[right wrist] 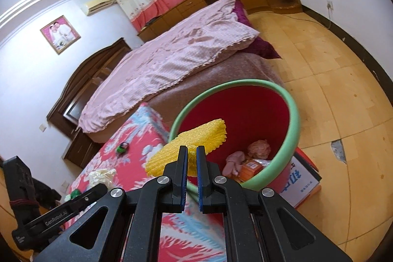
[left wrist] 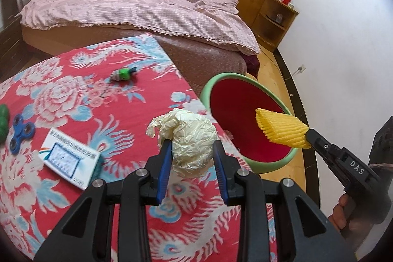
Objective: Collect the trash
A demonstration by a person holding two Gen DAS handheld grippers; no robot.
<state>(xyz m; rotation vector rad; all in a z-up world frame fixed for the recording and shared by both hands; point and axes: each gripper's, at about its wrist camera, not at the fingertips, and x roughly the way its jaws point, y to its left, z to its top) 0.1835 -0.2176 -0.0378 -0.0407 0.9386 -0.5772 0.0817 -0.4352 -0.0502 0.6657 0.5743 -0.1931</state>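
My left gripper point(left wrist: 192, 145) is shut on a crumpled cream paper ball point(left wrist: 190, 136), held above the red flowered tablecloth point(left wrist: 73, 95). A yellow foam fruit net point(right wrist: 189, 146) is pinched in my right gripper point(right wrist: 192, 151), which is shut on it over the near rim of the bin. The bin point(right wrist: 292, 129) is green outside and red inside, with pink crumpled bits and an orange packet at its bottom. In the left wrist view the bin point(left wrist: 208, 90) stands just off the table's right edge, with the yellow foam fruit net point(left wrist: 280, 128) hanging over its mouth.
On the table lie a white and blue card box point(left wrist: 70, 158), a blue fidget spinner point(left wrist: 21, 133), green balls point(left wrist: 3, 119) and a small green toy point(left wrist: 124, 74). A bed with a pink cover point(left wrist: 137, 6) stands behind. A cardboard box point(right wrist: 302, 178) sits by the bin.
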